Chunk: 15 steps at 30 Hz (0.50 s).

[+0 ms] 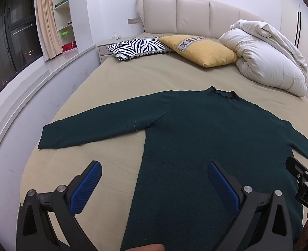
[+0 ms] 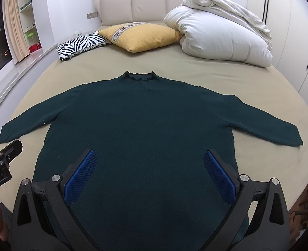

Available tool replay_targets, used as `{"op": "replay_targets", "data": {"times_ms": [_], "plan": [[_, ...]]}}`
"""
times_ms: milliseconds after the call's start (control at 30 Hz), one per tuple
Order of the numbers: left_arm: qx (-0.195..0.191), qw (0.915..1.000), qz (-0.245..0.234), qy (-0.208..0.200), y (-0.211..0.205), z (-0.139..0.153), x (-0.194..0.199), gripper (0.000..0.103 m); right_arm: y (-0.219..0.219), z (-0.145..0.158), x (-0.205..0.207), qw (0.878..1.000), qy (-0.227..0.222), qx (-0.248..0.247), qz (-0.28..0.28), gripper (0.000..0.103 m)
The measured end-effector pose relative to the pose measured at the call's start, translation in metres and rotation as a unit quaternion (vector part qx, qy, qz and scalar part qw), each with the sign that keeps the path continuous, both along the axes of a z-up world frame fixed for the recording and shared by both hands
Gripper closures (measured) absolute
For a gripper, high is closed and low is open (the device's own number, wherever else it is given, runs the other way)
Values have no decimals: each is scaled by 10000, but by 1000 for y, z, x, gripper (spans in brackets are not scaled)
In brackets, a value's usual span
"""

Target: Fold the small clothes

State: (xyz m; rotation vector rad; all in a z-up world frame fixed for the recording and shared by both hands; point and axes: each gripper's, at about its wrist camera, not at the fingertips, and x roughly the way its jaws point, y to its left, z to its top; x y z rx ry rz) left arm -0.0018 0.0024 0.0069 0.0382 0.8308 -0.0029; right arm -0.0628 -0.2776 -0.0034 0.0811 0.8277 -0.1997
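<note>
A dark green long-sleeved sweater (image 1: 195,138) lies flat and spread out on the beige bed sheet (image 1: 120,77), collar toward the headboard, both sleeves stretched sideways; it also shows in the right wrist view (image 2: 141,121). My left gripper (image 1: 155,167) is open and empty, hovering above the sweater's lower left part near its left side edge. My right gripper (image 2: 149,156) is open and empty above the sweater's lower middle. The right gripper also shows at the right edge of the left wrist view (image 1: 304,173), and the left gripper at the left edge of the right wrist view (image 2: 5,154).
At the head of the bed lie a zebra-striped cushion (image 1: 137,48), a yellow cushion (image 1: 200,50) and a bundled white duvet (image 1: 267,56). A padded headboard (image 1: 191,14) stands behind. A window ledge (image 1: 28,87) runs along the bed's left side.
</note>
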Motion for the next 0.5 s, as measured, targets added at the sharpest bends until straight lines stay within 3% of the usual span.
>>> {"op": "replay_targets", "data": {"times_ms": [167, 367, 433, 500], "plan": [[117, 9999, 68, 58, 0, -3, -2, 0, -4, -1, 1, 10000, 10, 61, -12, 0], [46, 9987, -22, 503, -1, -44, -12, 0, -57, -4, -8, 9985, -221, 458, -206, 0], [-340, 9958, -137, 845, 1, -58, -6, 0, -104, -9, -17, 9954, -318, 690, -582, 0], [-966, 9886, -167, 1139, 9, -71, 1, 0, -163, -18, -29, 9873, -389, 1017, -1158, 0]]}}
